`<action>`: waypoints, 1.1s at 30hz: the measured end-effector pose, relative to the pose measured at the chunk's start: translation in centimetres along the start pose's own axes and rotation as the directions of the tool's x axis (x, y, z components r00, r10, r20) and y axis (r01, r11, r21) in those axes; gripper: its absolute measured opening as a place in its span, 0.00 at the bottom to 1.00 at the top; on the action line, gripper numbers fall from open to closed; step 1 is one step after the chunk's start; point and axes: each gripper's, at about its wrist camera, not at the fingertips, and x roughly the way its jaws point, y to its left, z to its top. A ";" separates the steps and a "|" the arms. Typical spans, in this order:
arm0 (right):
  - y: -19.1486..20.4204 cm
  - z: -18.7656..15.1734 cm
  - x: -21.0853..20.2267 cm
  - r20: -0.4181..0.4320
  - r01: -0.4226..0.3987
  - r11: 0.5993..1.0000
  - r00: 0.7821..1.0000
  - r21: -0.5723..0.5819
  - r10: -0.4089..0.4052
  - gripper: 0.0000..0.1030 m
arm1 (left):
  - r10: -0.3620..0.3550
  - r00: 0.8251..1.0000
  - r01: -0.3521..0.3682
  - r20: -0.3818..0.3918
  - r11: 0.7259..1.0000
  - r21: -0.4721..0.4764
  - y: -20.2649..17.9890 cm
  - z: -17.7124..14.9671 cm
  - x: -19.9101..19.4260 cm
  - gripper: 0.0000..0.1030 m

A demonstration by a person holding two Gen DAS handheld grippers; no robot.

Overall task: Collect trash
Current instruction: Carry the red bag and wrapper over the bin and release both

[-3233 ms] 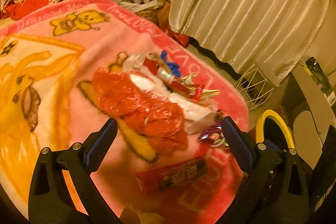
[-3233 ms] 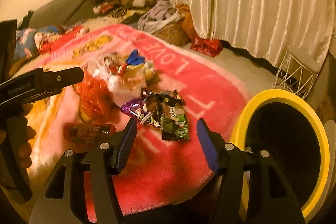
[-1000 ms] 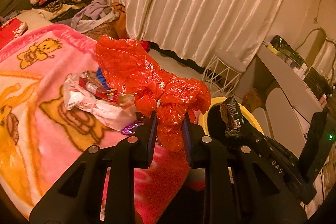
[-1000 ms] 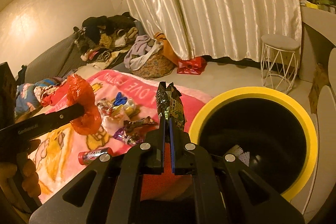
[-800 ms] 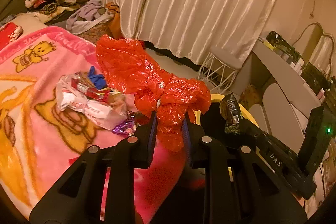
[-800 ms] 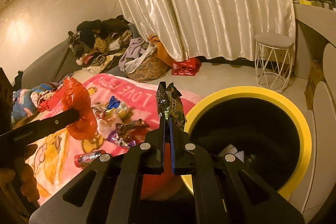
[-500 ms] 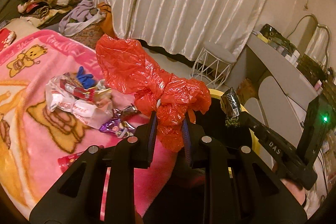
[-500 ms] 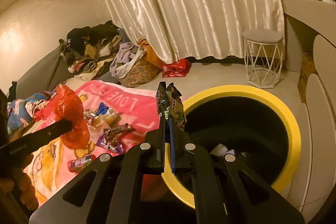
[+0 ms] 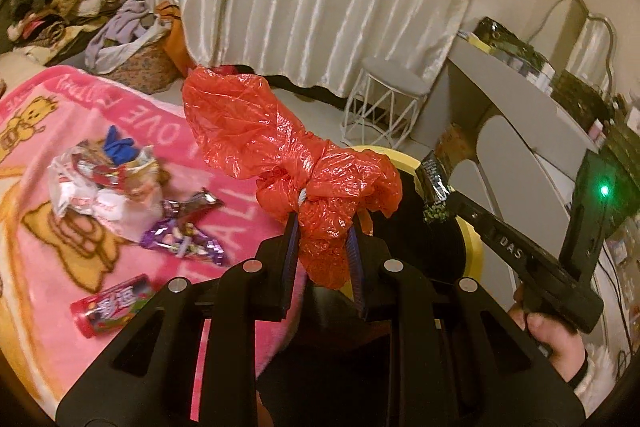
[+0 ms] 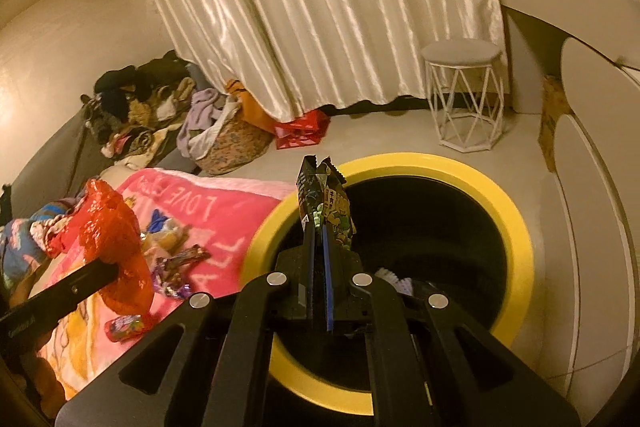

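Note:
My left gripper (image 9: 322, 227) is shut on a crumpled red plastic bag (image 9: 280, 147), held in the air beside the black bin with a yellow rim (image 10: 516, 223). The bag also shows in the right wrist view (image 10: 112, 227). My right gripper (image 10: 319, 227) is shut on a dark snack wrapper (image 10: 326, 203), held upright over the bin's near left rim. The wrapper shows in the left wrist view (image 9: 434, 183) too. Several wrappers (image 9: 180, 235) and a red candy pack (image 9: 112, 301) lie on the pink blanket (image 9: 52, 187).
A white wire stool (image 10: 464, 95) stands by the curtain (image 10: 320, 7). A basket of laundry (image 10: 228, 143) and a clothes pile (image 10: 132, 99) lie at the back left. A red bag (image 10: 302, 131) sits on the floor. A white desk (image 9: 520, 107) is at the right.
Both grippers have swung right, away from the blanket toward the bin. The snack wrapper is now over the bin's rim. Both stay shut on their loads.

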 end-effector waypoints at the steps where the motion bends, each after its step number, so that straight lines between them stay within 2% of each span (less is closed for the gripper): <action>1: -0.4 0.0 0.1 -0.003 0.008 1.000 1.000 0.008 -0.008 0.04 | -0.006 1.000 0.006 -0.005 1.000 0.007 -0.3 0.0 0.3 0.16; 10: -3.9 -0.4 0.8 -0.044 0.050 0.995 0.998 0.086 -0.046 0.04 | -0.061 0.993 0.070 -0.104 0.994 0.080 -3.0 -0.9 4.8 0.16; 20: -6.2 -0.8 1.4 -0.067 0.055 0.989 0.997 0.136 -0.046 0.05 | -0.097 0.981 0.112 -0.170 0.990 0.082 -4.1 -0.8 8.8 0.19; 21: -6.3 -0.8 1.3 -0.068 0.058 0.989 0.996 0.135 -0.049 0.05 | -0.097 0.980 0.112 -0.173 0.990 0.083 -4.1 -0.8 9.1 0.21; 22: -6.3 -0.8 1.5 -0.070 0.059 0.989 0.996 0.135 -0.050 0.08 | -0.098 0.980 0.113 -0.173 0.990 0.081 -4.0 -0.8 9.3 0.30; 23: -6.4 -0.7 1.4 -0.069 0.057 0.989 0.996 0.138 -0.048 0.11 | -0.099 0.980 0.114 -0.170 0.991 0.077 -3.9 -0.8 9.3 0.46; 25: -6.7 -0.5 1.5 -0.065 0.056 0.989 0.997 0.140 -0.048 0.31 | -0.106 0.982 0.116 -0.155 0.991 0.061 -3.5 -0.6 9.1 0.65; 27: -6.6 -0.4 1.4 -0.056 0.054 0.989 0.997 0.134 -0.047 0.33 | -0.114 0.983 0.123 -0.143 0.991 0.057 -3.2 -0.5 8.6 0.71; 29: -6.5 -0.3 1.4 -0.054 0.051 0.990 0.998 0.133 -0.044 0.34 | -0.091 0.988 0.100 -0.125 0.993 0.065 -3.0 -0.3 8.2 0.87; 33: -5.6 0.1 1.1 -0.042 0.042 0.993 0.998 0.108 -0.038 0.39 | -0.063 0.994 0.069 -0.087 0.996 0.064 -2.1 0.3 6.8 0.88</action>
